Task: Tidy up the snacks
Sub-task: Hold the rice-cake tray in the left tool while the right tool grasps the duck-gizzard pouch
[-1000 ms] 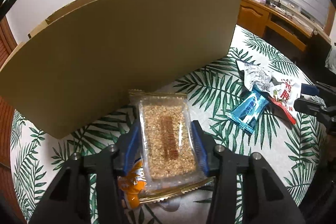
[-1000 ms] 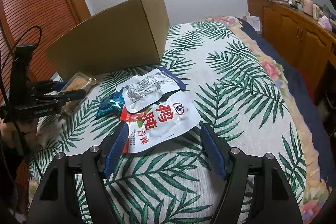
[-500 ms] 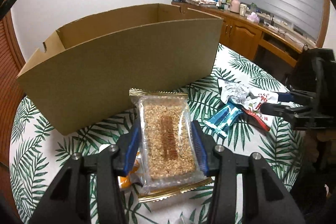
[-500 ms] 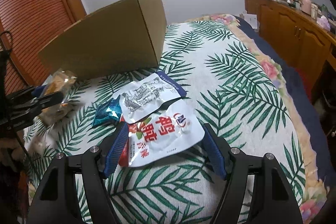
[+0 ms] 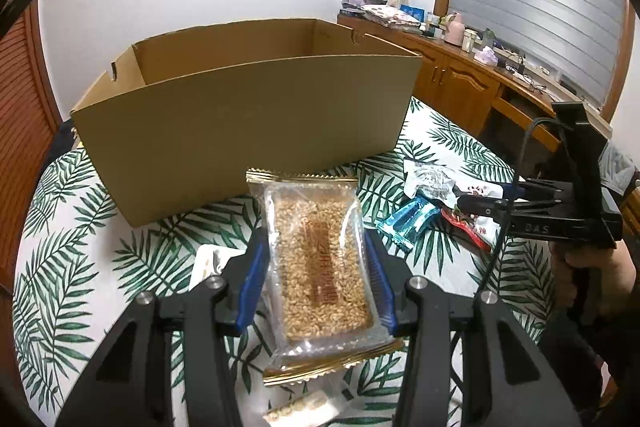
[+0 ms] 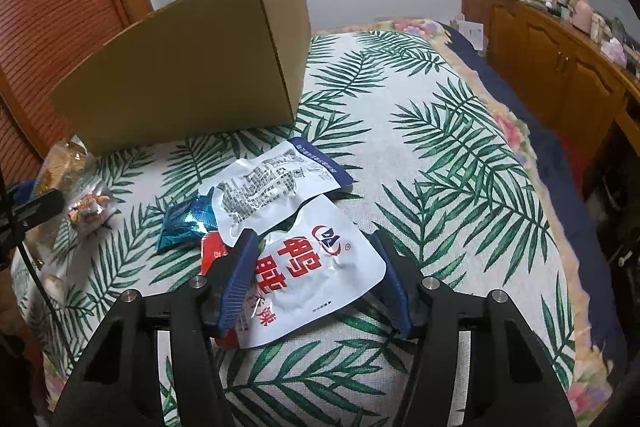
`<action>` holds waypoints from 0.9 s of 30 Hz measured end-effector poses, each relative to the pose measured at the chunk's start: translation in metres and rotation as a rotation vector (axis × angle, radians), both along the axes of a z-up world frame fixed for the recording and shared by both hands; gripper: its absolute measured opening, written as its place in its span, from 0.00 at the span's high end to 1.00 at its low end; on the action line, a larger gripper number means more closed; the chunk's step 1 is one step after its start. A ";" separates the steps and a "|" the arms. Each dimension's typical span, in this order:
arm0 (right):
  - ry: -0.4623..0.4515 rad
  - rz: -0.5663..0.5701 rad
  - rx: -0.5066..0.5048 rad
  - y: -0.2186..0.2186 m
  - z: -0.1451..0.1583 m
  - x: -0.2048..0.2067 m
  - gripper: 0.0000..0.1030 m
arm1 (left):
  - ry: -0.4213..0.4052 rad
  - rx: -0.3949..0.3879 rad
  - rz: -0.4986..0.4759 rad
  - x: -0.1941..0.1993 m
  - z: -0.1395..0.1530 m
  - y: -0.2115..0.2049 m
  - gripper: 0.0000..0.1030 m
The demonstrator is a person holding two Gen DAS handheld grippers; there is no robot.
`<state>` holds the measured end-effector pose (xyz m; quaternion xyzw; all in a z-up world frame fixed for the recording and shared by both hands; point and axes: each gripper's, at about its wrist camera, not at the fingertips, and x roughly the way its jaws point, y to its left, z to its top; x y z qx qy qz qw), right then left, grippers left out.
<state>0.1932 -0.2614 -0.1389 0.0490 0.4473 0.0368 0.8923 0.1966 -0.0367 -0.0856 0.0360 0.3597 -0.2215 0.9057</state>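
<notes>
My left gripper (image 5: 316,267) is shut on a clear-wrapped rice-crisp bar (image 5: 320,259) and holds it above the bedspread, in front of the open cardboard box (image 5: 248,115). My right gripper (image 6: 316,259) is open, its jaws either side of a white and red pouch (image 6: 316,271) lying on the bedspread. A white and blue pouch (image 6: 276,183) and a small teal packet (image 6: 184,223) lie just beyond it. The right gripper shows in the left wrist view (image 5: 476,199) over the same pouches.
The box (image 6: 192,67) stands at the back left of the palm-leaf bedspread (image 6: 440,147). Small snack packets (image 6: 90,207) lie at the left near the left gripper. A white packet (image 5: 208,261) lies under the left gripper. Wooden cabinets (image 6: 560,55) run along the right.
My left gripper has risen with the rice-crisp bar, so the box's open top now shows. My right gripper has moved forward and down, its jaws now around the white and red pouch.
</notes>
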 end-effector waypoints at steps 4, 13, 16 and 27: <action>0.005 0.014 -0.067 0.006 -0.002 0.001 0.39 | -0.003 -0.006 0.009 -0.004 0.001 0.001 0.55; 0.023 0.024 -0.124 -0.005 -0.004 -0.012 0.35 | 0.002 -0.011 0.019 -0.009 -0.002 0.002 0.55; 0.025 0.022 -0.121 -0.011 -0.003 -0.015 0.36 | 0.003 -0.015 0.018 -0.011 -0.004 0.001 0.55; -0.001 -0.026 -0.040 -0.018 0.005 -0.006 0.36 | 0.017 -0.027 0.024 -0.009 -0.011 0.004 0.55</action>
